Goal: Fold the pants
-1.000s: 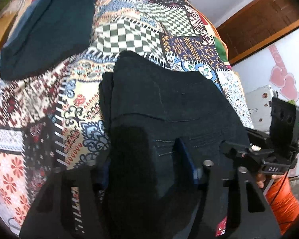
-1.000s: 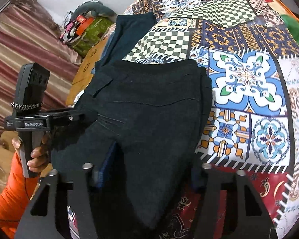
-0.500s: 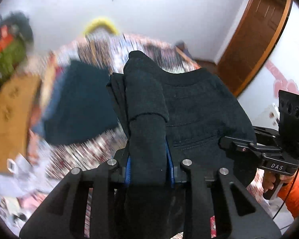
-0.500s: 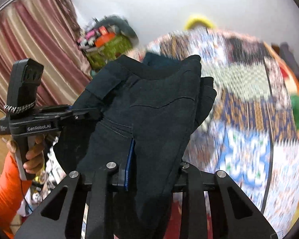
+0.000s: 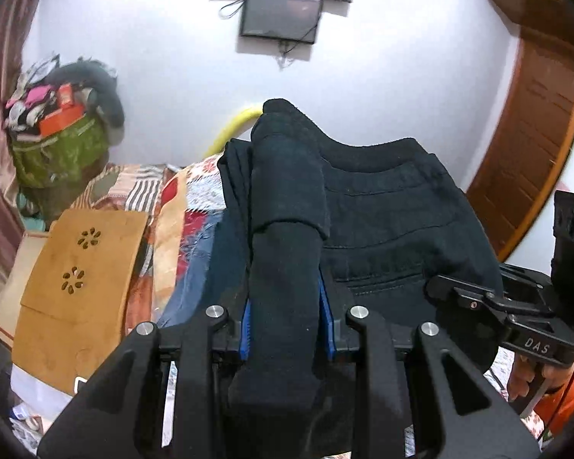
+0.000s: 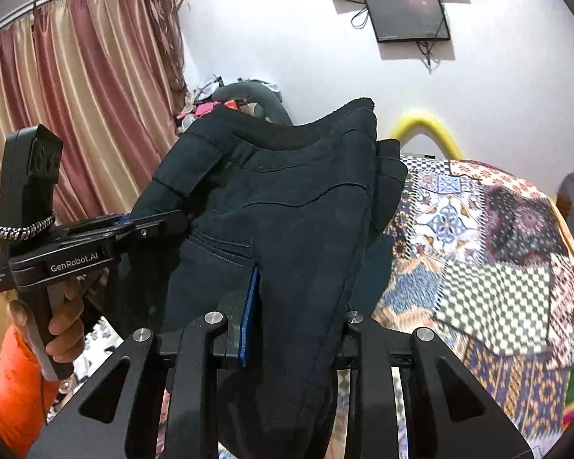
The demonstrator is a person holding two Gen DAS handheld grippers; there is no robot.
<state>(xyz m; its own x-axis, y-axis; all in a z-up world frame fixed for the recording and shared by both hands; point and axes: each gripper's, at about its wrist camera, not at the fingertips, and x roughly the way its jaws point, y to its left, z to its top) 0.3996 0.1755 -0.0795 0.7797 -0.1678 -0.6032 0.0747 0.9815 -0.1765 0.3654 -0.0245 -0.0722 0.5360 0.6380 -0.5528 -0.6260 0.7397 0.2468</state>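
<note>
One pair of folded black fabric pants (image 5: 382, 222) is hanging in the air above the patchwork quilted bed (image 6: 478, 252), two grippers pinching it: left gripper (image 5: 286, 313) clamping a rolled edge, right gripper (image 6: 298, 329) clamping the near hem, wall beyond.

This is a bedroom in a home. A bed with a patchwork blanket (image 6: 478, 229) fills much of it. Long pink curtains (image 6: 76, 95) hang at one side. A small screen (image 5: 281, 15) is on the white wall, near a brown wooden door (image 5: 532, 145).
</note>
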